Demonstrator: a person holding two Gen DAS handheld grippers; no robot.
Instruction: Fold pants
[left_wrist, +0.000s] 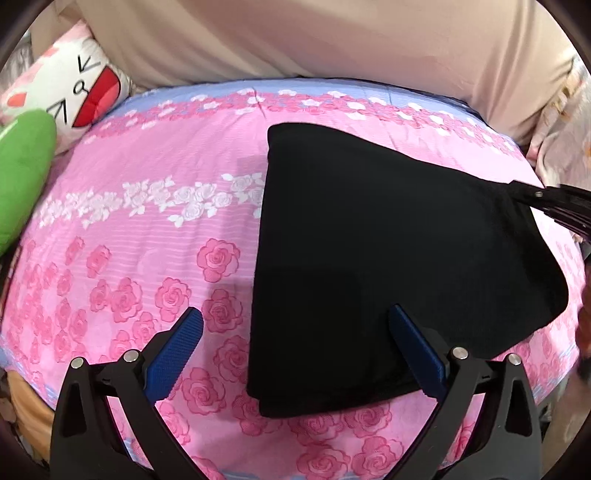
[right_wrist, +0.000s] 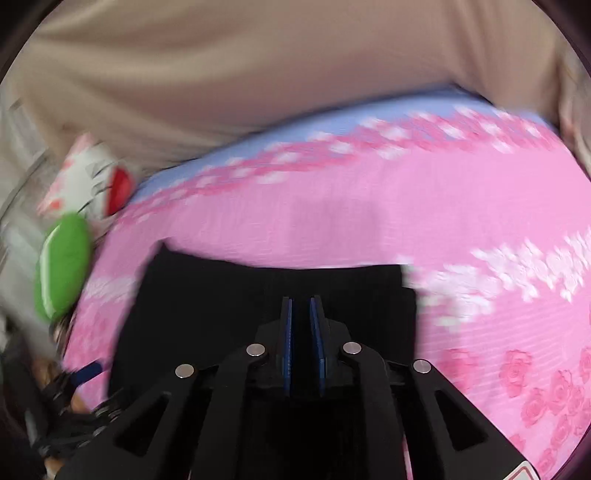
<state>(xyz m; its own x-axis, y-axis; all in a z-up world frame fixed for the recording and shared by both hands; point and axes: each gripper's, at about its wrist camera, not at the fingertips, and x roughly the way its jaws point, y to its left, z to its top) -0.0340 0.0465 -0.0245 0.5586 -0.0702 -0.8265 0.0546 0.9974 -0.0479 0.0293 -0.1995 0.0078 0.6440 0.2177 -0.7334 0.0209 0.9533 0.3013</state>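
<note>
Black pants (left_wrist: 388, 258) lie folded on a pink rose-print bed sheet (left_wrist: 147, 229). My left gripper (left_wrist: 295, 321) is open, its blue pads spread over the near left edge of the pants, holding nothing. My right gripper (right_wrist: 301, 306) is nearly shut, its blue pads close together on the black pants (right_wrist: 258, 295) and lifting their right edge. It shows as a black blur in the left wrist view (left_wrist: 546, 199), pulling a corner of the cloth up. The right wrist view is motion-blurred.
A green cushion (left_wrist: 22, 177) and a white cartoon-face pillow (left_wrist: 70, 88) lie at the bed's far left. A beige curtain or backrest (left_wrist: 295, 37) runs along the far side. The bed's near edge (left_wrist: 22, 391) drops off at lower left.
</note>
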